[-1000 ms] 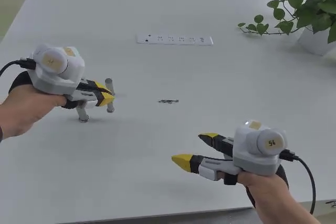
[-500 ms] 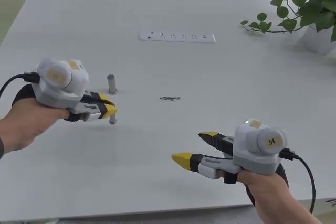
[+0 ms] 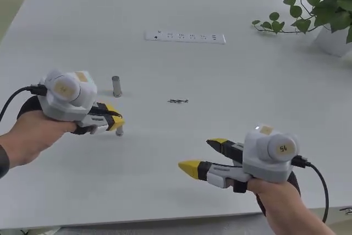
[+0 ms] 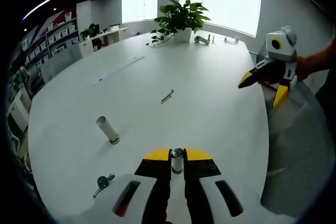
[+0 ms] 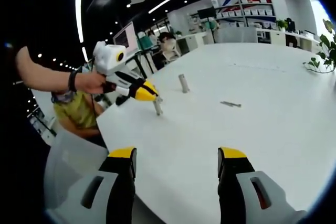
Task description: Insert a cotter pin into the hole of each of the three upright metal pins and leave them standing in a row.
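My left gripper (image 3: 114, 123) hides the top of the metal pin (image 3: 119, 131) it grips. The cotter pins (image 3: 177, 101) are too small to count; the potted plant (image 3: 322, 4) is cropped far right.

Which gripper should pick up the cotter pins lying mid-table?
Right, probably. The right gripper is open and empty, with the cotter pins ahead of it. The left gripper is shut on an upright metal pin.

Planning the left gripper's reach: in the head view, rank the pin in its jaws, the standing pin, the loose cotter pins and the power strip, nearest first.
1. Held pin, clamped in the left gripper.
2. Standing pin, just beyond the gripper.
3. Cotter pins, mid-table to the right.
4. Power strip, far side.
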Demonstrator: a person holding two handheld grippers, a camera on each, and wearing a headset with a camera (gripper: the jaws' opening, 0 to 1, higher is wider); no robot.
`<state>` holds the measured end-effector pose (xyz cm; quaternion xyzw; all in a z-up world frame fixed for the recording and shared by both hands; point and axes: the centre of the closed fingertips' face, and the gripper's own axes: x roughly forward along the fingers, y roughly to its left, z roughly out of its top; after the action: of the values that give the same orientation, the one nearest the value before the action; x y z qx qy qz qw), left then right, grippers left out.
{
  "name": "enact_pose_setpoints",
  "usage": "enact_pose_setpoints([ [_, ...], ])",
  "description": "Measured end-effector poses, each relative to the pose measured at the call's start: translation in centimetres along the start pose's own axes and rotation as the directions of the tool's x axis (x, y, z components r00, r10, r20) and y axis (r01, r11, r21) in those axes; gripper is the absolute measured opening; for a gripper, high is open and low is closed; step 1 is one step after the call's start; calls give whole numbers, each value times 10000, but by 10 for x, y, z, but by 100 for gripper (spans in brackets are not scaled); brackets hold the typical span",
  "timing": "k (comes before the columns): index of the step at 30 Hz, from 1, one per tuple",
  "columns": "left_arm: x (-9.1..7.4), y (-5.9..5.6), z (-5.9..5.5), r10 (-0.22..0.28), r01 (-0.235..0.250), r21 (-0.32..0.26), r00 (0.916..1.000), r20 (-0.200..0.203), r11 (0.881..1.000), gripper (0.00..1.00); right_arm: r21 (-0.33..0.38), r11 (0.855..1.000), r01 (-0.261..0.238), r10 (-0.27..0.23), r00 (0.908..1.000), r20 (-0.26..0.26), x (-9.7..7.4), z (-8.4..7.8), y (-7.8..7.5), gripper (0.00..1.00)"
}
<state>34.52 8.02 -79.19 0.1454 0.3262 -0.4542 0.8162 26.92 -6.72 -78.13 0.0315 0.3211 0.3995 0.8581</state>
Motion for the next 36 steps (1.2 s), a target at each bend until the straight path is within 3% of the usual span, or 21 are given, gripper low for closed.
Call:
enact_pose_setpoints([
  [15,5,-7,-17,148,-148,-224,9999,-9,9996,6,3,10000,19,-19,9999,-101,-1,-4,1,65],
  [36,1,-14,-25,251,-251,-41,9996,137,9997,7,20,10000,-65,65,9999,-144,1,-6,6,65],
])
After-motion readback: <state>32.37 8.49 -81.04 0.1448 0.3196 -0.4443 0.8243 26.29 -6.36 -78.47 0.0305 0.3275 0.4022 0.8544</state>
